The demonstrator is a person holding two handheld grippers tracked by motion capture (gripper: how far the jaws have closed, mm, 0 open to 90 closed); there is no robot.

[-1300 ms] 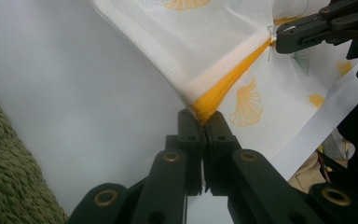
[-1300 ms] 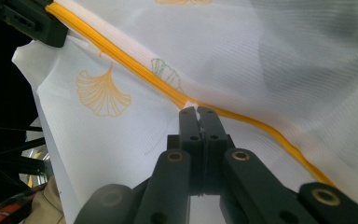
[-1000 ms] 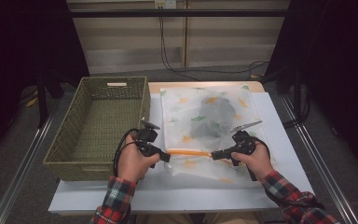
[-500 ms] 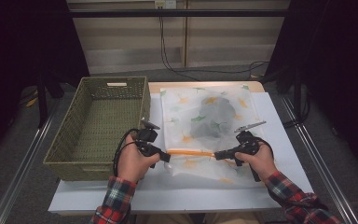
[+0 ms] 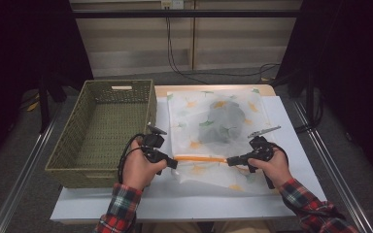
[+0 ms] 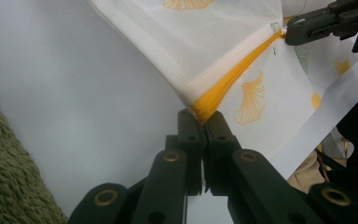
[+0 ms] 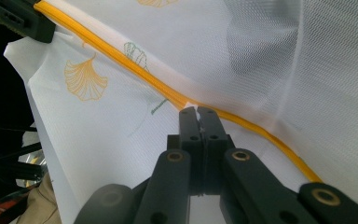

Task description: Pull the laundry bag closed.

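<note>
We see a white mesh bag [image 5: 216, 136] printed with ginkgo leaves lying on the worktop [image 5: 291, 145], its far end near the far edge and its near end towards the near edge. Our left gripper [image 5: 171, 163] has its jaws pressed together on the left end of the bag's orange zipper strip [image 5: 200, 158]. Our right gripper [image 5: 230, 161] pinches the same strip at its right end. The strip runs straight between them. A woven green basket [image 5: 104, 128] sits at the worktop's left edge, just beside the bag.
</note>
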